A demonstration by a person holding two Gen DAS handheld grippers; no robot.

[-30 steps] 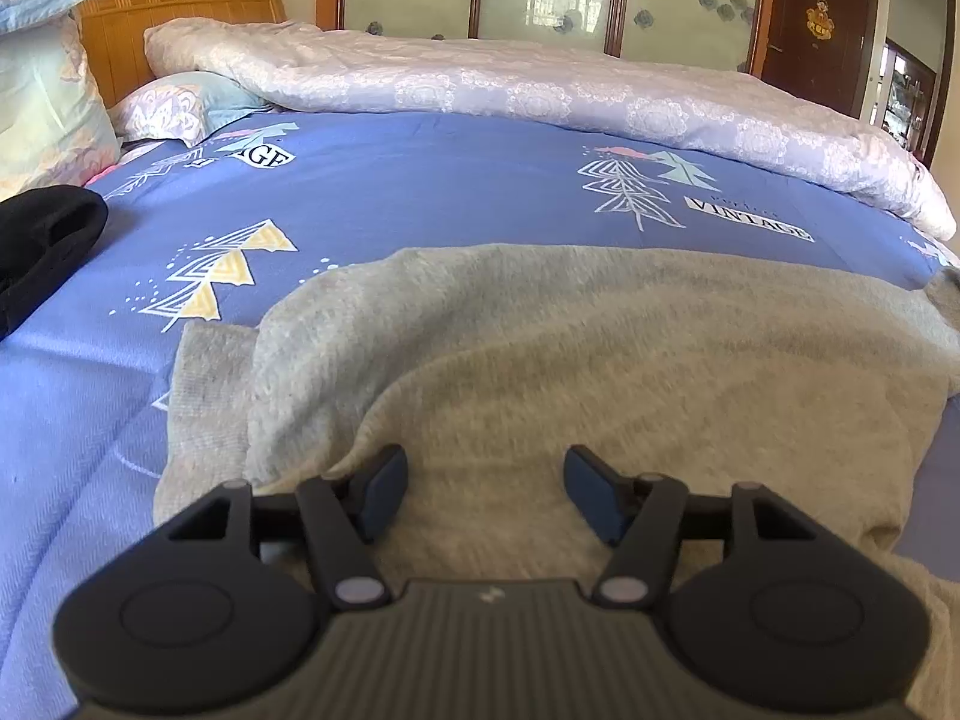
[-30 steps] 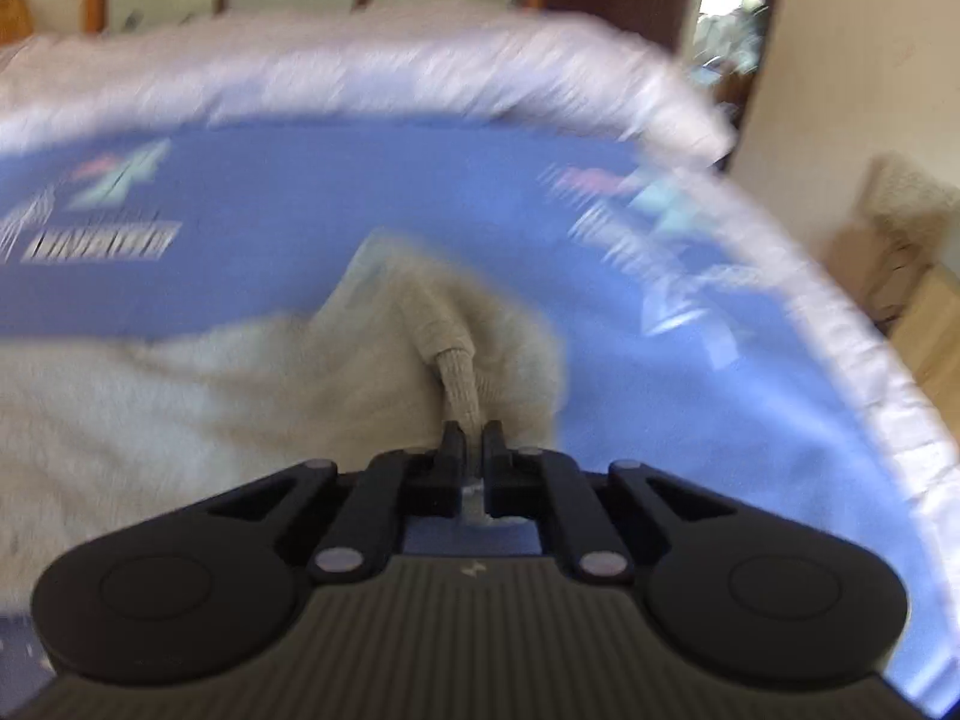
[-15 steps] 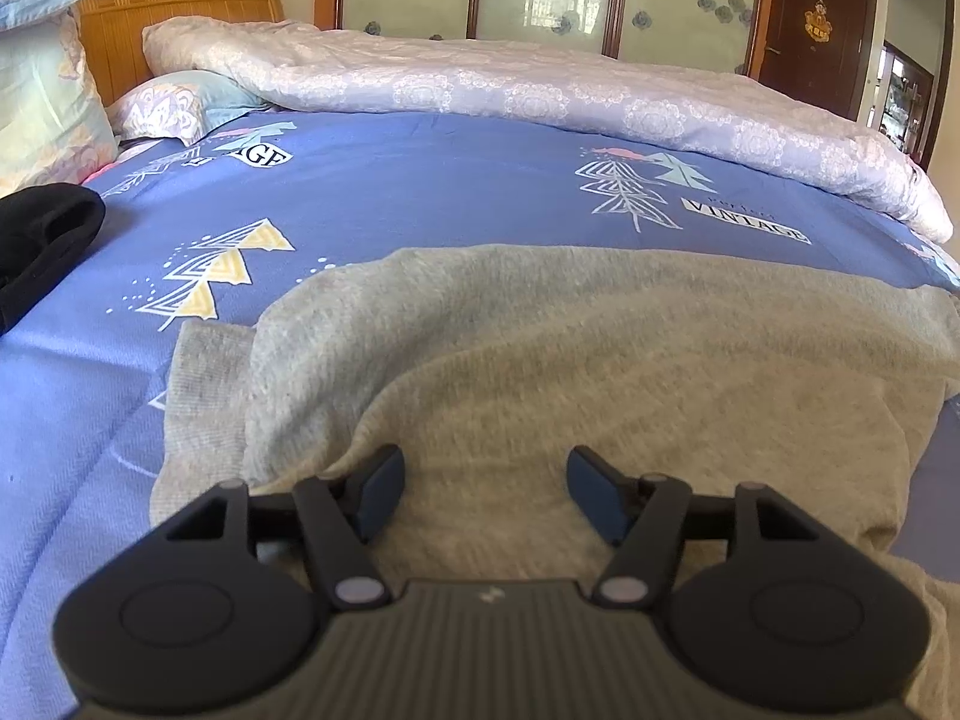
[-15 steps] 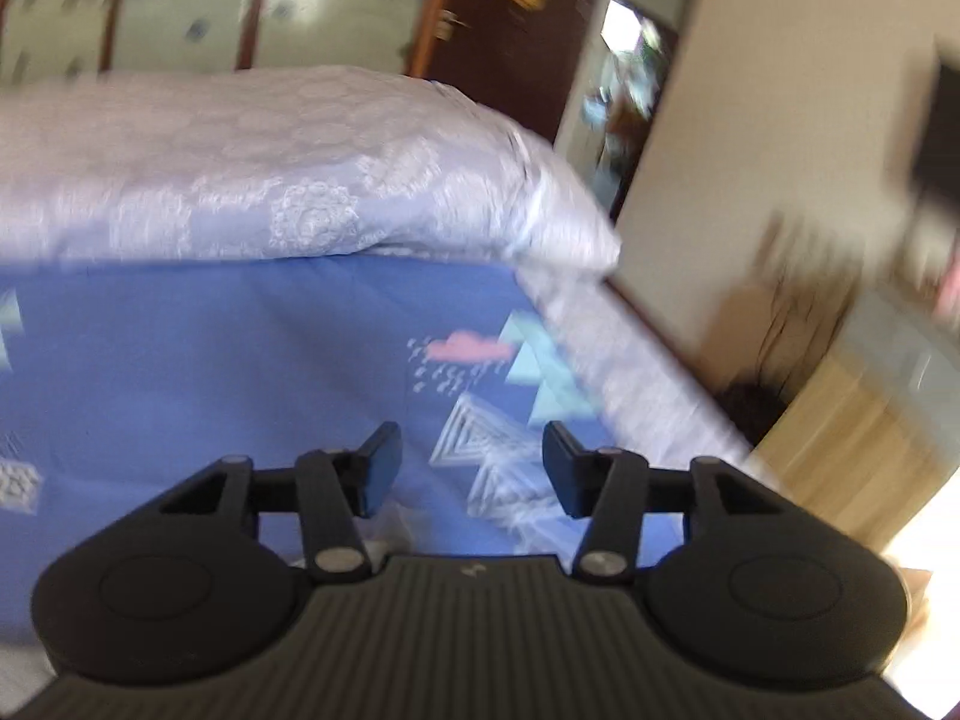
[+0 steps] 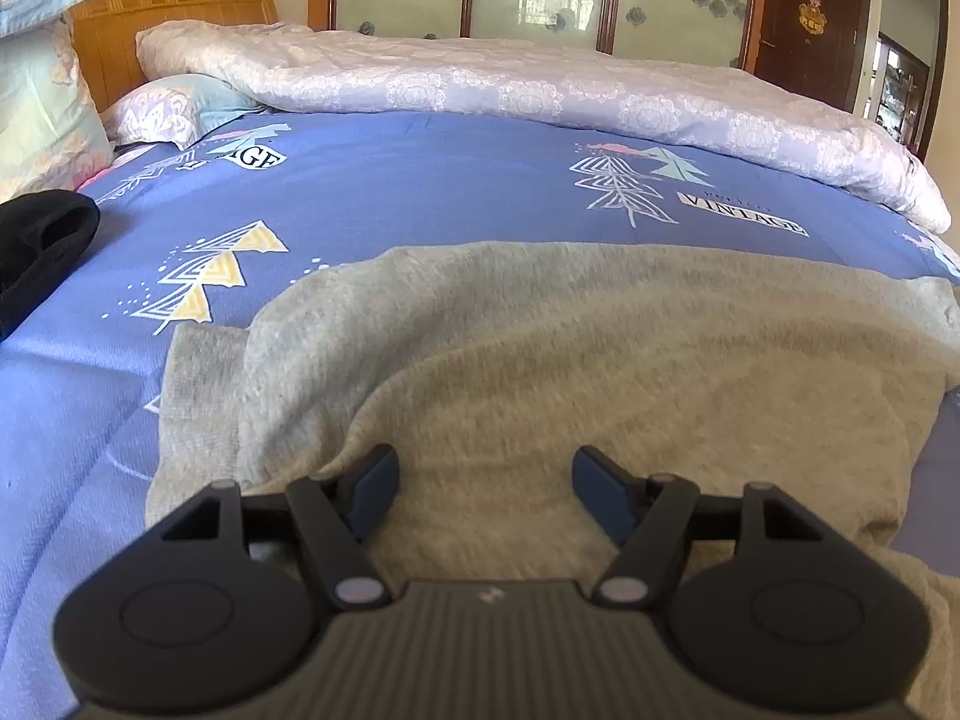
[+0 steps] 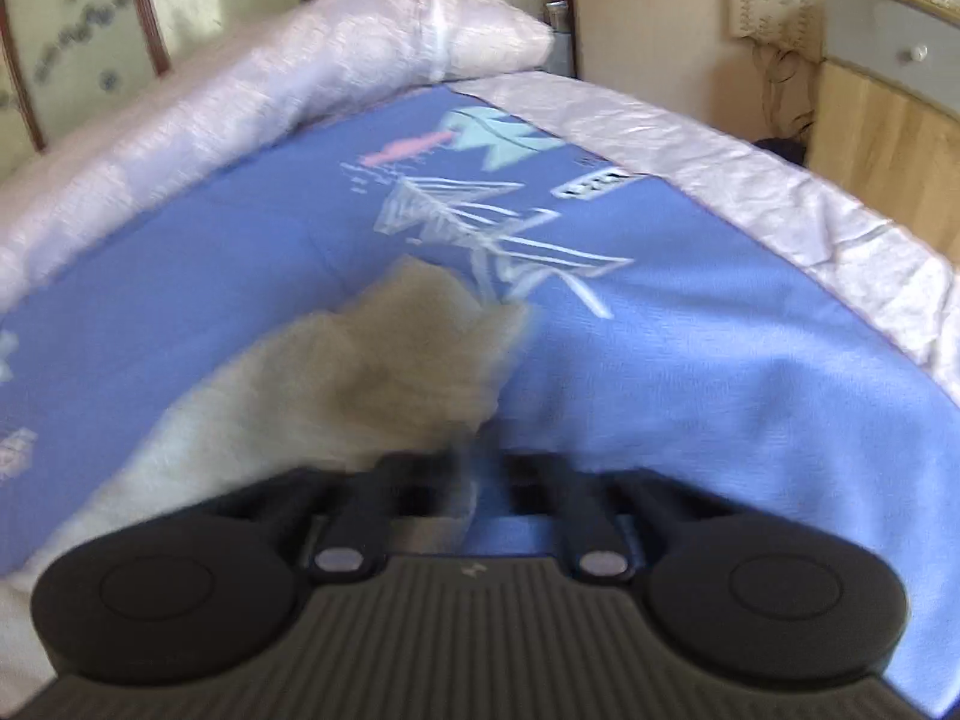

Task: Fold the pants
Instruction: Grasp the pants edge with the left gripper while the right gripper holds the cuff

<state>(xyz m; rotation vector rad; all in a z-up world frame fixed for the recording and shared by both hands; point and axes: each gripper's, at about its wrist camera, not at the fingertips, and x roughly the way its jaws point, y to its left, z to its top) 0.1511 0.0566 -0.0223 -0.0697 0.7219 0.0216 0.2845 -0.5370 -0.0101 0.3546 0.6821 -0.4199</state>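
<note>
The grey pants lie spread on the blue patterned bedsheet, one layer folded over another at the left. My left gripper hovers low over their near part. Its jaws are opening, apart from the cloth, with nothing pinched between them. In the right wrist view a narrow end of the pants runs from the left up to my right gripper. That gripper is motion-blurred. Its fingers look drawn together with the cloth's edge between them.
A pale lilac quilt is bunched along the far side of the bed. Pillows and a wooden headboard stand at the left, a black garment lies at the left edge. A wooden cabinet stands beyond the bed's right edge.
My right gripper let go of the pants, swung away to the right with jaws apart, then came back to the pants' end and closed. The left gripper stayed put, its jaws slightly wider.
</note>
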